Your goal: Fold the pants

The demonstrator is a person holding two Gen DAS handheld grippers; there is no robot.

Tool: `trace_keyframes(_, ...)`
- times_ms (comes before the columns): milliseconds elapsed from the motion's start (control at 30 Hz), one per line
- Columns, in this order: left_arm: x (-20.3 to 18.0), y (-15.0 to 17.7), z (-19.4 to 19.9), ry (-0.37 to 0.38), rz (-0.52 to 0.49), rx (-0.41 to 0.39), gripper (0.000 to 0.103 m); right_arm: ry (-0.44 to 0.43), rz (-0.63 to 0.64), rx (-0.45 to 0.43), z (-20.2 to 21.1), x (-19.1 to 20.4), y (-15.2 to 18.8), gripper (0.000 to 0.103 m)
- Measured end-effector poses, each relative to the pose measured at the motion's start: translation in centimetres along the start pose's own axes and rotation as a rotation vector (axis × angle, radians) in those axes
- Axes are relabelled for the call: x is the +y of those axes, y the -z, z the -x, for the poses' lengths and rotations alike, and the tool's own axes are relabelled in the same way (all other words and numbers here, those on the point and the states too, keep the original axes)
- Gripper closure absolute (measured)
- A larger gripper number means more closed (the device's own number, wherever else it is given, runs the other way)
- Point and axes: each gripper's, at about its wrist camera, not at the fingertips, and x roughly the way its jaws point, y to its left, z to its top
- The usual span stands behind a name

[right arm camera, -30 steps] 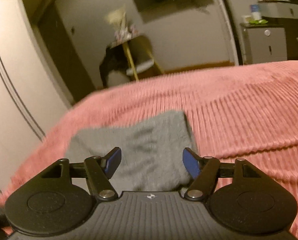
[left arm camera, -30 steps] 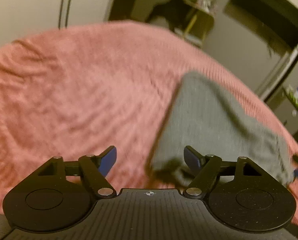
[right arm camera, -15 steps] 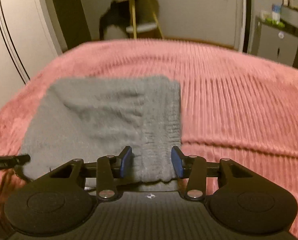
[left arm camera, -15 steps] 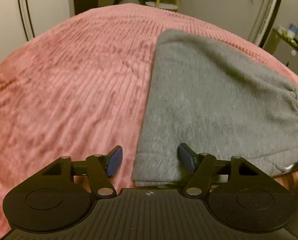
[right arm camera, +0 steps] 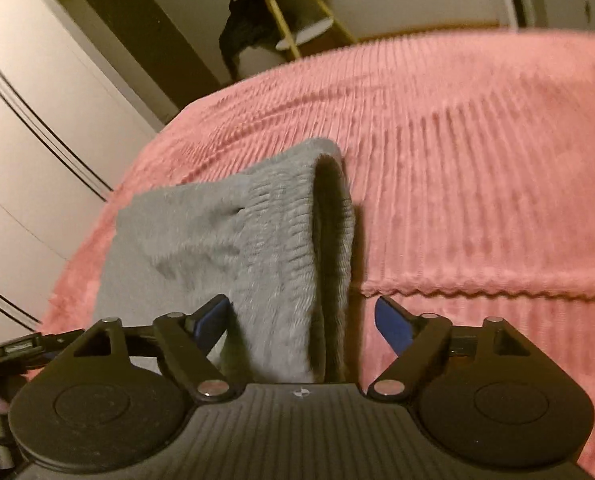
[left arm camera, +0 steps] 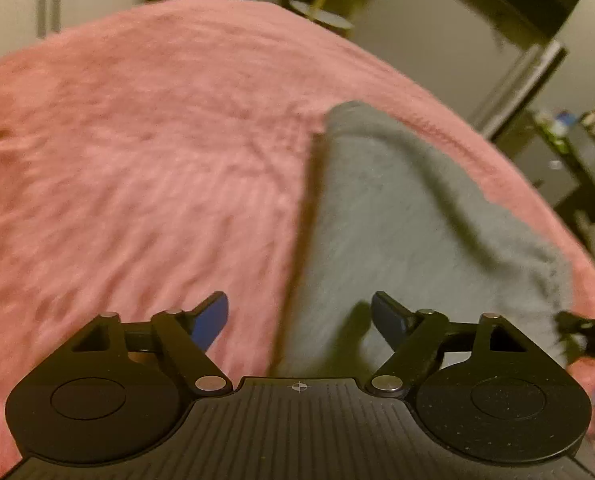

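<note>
**Grey pants bundled on the pink bedspread, both grippers wide**

The folded grey pants (left arm camera: 409,216) lie on the ribbed pink bedspread (left arm camera: 137,152), running from lower centre toward the right of the left wrist view. The left gripper (left arm camera: 300,316) has its jaws spread apart, the near end of the cloth between them, ungripped. In the right wrist view the right gripper (right arm camera: 302,318) is likewise spread, the pants' waistband edge (right arm camera: 329,240) rising between its blue fingertips (right arm camera: 393,322).

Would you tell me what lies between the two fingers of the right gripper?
In the right wrist view, the ribbed edge of the grey pants lies between the open fingers of the right gripper, over the pink bedspread.
</note>
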Motion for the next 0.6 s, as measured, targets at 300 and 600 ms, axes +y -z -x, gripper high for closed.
trace_keyframes(300,-0.3,-3.7,-7.5,0.222,-0.041,0.182,0.006,-0.187,-0.05,0.092,-4.6,-2.8,-3.5,0.01)
trace_keyframes(600,0.6,-4.3,-8.9,0.348,-0.027,0.153,0.024,-0.284,-0.077,0.121,-6.7,-3.5,-4.0,0.038)
